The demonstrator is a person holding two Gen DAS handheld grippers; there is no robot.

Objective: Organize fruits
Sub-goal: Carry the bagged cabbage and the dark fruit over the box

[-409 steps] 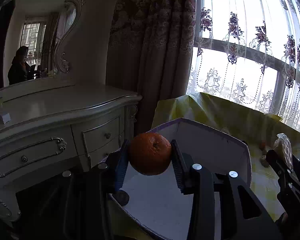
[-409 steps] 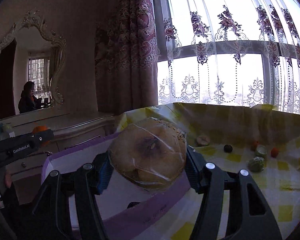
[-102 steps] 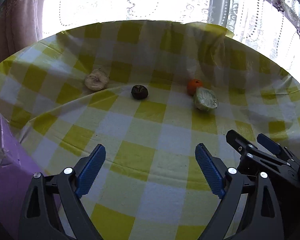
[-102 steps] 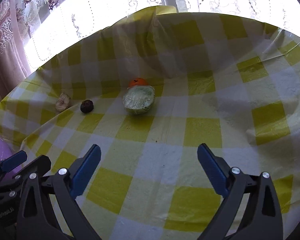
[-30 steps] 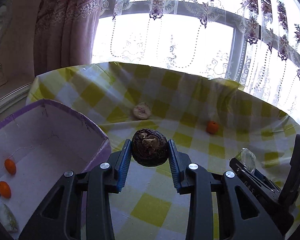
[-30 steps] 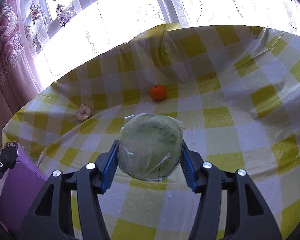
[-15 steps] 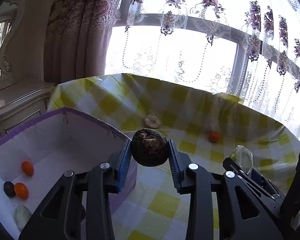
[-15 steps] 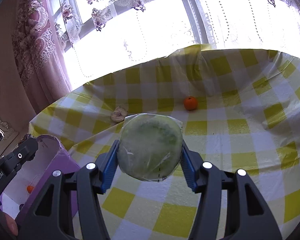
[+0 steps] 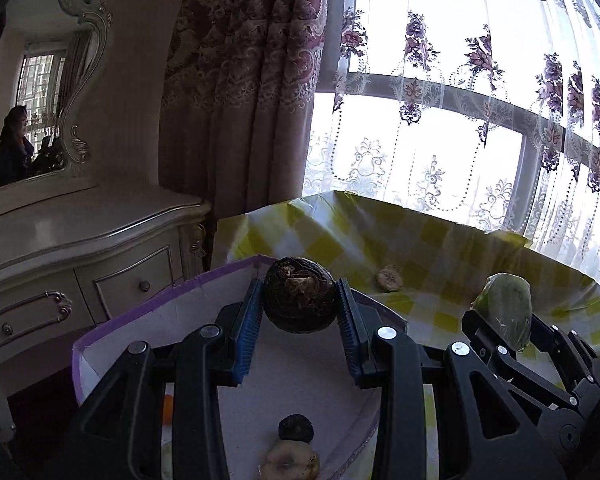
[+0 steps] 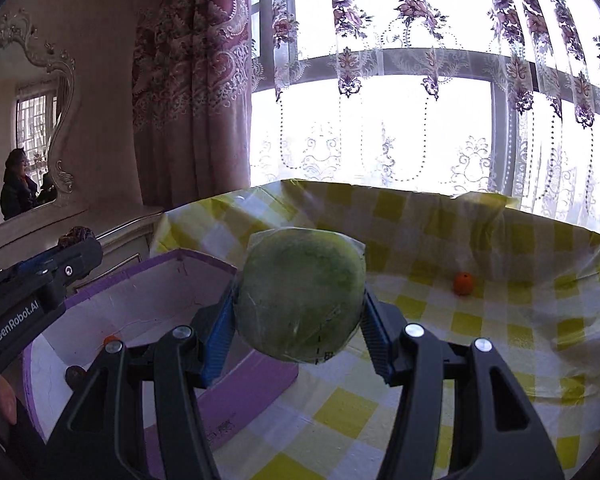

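The left gripper [image 9: 299, 312] holds a dark fruit [image 9: 299, 300] over the purple box [image 9: 172, 304], the right gripper [image 10: 298, 320] holds a wrapped green fruit [image 10: 300, 296]; a small orange [image 10: 463, 283] waits on the table

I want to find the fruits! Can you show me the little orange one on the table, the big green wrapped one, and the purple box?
little orange fruit [image 10: 463, 283], right wrist view, middle of its skin.
green wrapped fruit [image 10: 300, 296], right wrist view, its front face.
purple box [image 10: 256, 376], right wrist view, its outer wall.
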